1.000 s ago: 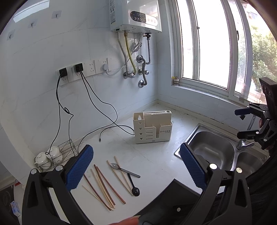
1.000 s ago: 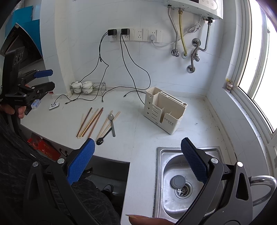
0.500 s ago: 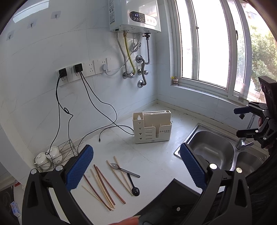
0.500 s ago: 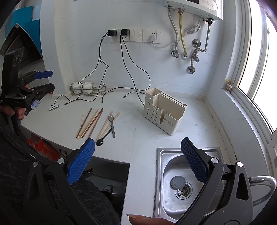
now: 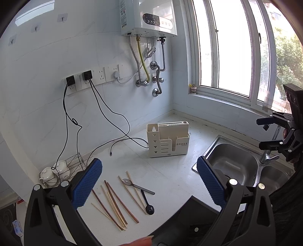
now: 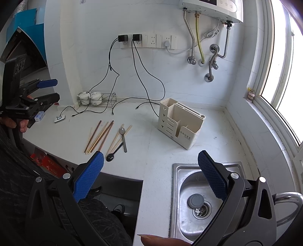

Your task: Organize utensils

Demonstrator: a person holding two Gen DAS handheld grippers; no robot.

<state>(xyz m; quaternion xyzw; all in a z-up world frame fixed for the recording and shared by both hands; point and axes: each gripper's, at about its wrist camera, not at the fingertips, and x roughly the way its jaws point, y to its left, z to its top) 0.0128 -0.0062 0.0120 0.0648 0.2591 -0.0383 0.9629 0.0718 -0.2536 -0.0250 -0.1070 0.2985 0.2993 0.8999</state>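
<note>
— Utensils on a white kitchen counter (image 5: 170,170): where do the two handheld grippers stand?

— Both are spread wide and hold nothing. The left gripper (image 5: 149,181) hovers above the counter's near edge with its blue pads apart; the right gripper (image 6: 151,174) hangs equally wide over the corner between counter and steel sink (image 6: 189,223).

— And the utensils themselves?

— Loose on the counter, just past the left gripper. A fan of wooden chopsticks (image 5: 115,202), some dark, some pale, lies beside a metal spoon (image 5: 136,185) and a black spoon (image 5: 147,204); the metal spoon's handle crosses the black one's and two pale chopsticks. Nothing touches either gripper.

— What lies beyond?

— A cream utensil holder (image 5: 167,140) stands upright farther back, well apart from the chopsticks, its compartments showing nothing inside. Black cables (image 5: 106,117) trail from wall sockets down to the counter. A wire rack (image 6: 96,98) with two white lidded pots sits against the wall, and a water heater (image 5: 149,17) hangs above.
</note>
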